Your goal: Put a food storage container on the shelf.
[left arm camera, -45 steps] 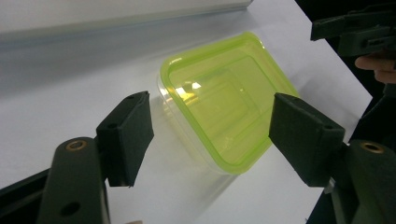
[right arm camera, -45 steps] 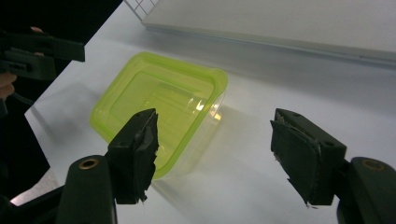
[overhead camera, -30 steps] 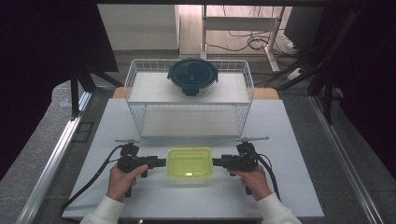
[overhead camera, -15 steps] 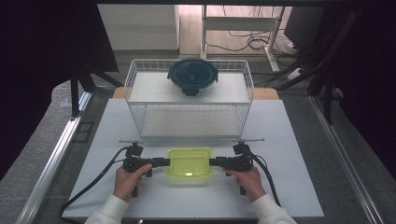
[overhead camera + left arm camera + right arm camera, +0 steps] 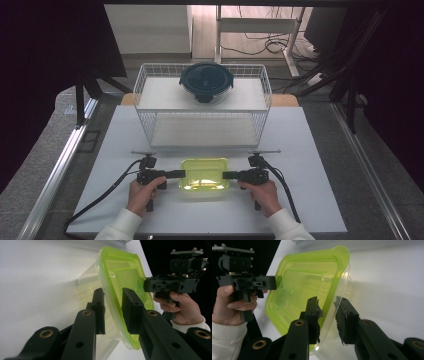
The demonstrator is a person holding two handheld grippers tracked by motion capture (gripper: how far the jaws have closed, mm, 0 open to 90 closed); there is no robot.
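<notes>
One clear plastic food box with a lime-green snap-on lid [image 5: 203, 176] is sitting on the white table [image 5: 310, 150], near the front edge and pretty much dead centre between the person's two hands. It's lying flat with the lid on top, and nothing else is touching it except the two sets of tongs.

Left tongs [image 5: 176, 174] are coming in level from the left side and straddling the lid's rim. In the left gripper view the left tongs [image 5: 113, 312] have one jaw under the green lip against the clear wall and the other jaw over the lid top. Those jaws have just been closing with the rim between them, but I honestly can't tell if the pads are pressing yet or just sitting really close.

Right tongs [image 5: 231, 175] are doing the mirror thing from the right side. In the right gripper view the right tongs [image 5: 327, 320] also have the lid edge running between the jaws, which have just been closing too, and a sliver of gap is showing on the clear side, so same deal, can't call it a firm grip.

Further back on the table, a white wire basket [image 5: 145, 107] is standing well apart from the box, and a round dark blue lidded container [image 5: 206, 82] is resting on its top level.
</notes>
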